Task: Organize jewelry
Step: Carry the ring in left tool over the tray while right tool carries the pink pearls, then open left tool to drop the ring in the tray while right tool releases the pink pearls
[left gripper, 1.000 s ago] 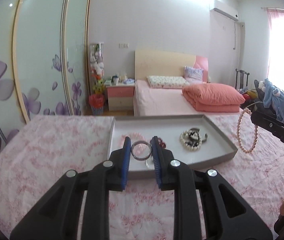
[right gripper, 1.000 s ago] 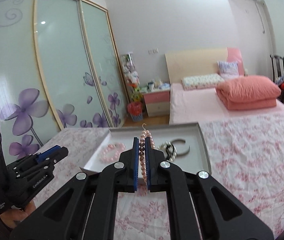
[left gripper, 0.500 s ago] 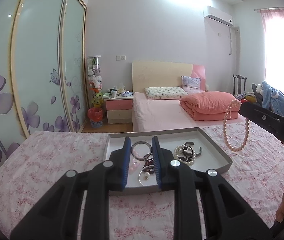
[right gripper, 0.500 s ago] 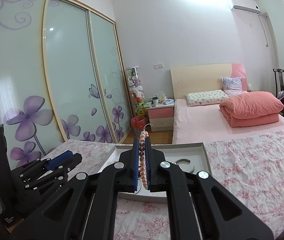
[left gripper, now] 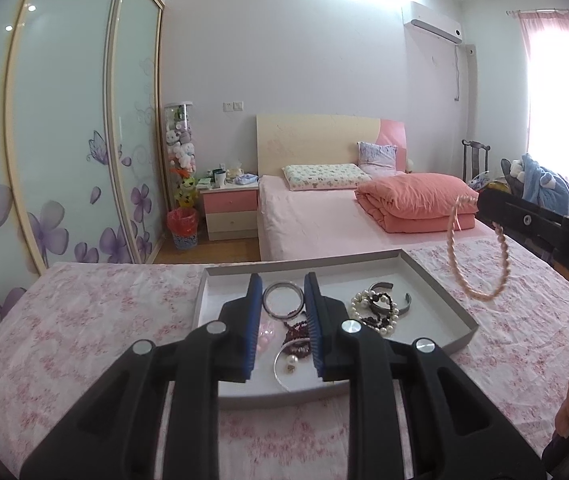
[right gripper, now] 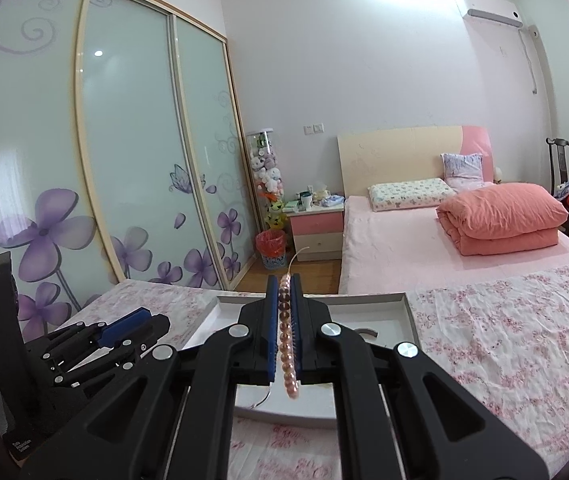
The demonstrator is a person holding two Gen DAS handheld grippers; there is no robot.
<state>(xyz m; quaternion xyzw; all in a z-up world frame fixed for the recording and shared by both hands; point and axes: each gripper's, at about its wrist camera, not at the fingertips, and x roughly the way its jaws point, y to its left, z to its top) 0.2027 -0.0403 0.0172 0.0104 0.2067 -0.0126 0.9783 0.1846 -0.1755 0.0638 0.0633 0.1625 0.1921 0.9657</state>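
Note:
A grey tray (left gripper: pixel 440 280) on the flowered tablecloth holds a silver bangle (left gripper: pixel 283 298), a dark red bead bracelet (left gripper: pixel 298 334), a white pearl bracelet (left gripper: pixel 378 316), a metal cuff (left gripper: pixel 402 306) and a pale pink piece (left gripper: pixel 265 334). My left gripper (left gripper: pixel 283 292) is open and empty, raised above the tray's near side. My right gripper (right gripper: pixel 284 292) is shut on a pink pearl strand (right gripper: pixel 287 356). In the left wrist view the strand (left gripper: pixel 478 264) hangs as a loop above the tray's right side. The tray (right gripper: pixel 400 300) also shows in the right wrist view.
The table (left gripper: pixel 84 320) carries a pink flowered cloth. Behind it are a bed with a folded orange quilt (left gripper: pixel 416 200), a pink nightstand (left gripper: pixel 230 208), sliding wardrobe doors (left gripper: pixel 64 140) on the left and a chair with toys (left gripper: pixel 540 184) at the right.
Both grippers have risen and pulled back from the tray. The pearl strand has lifted with the right gripper. More of the tray's contents show in the left wrist view.

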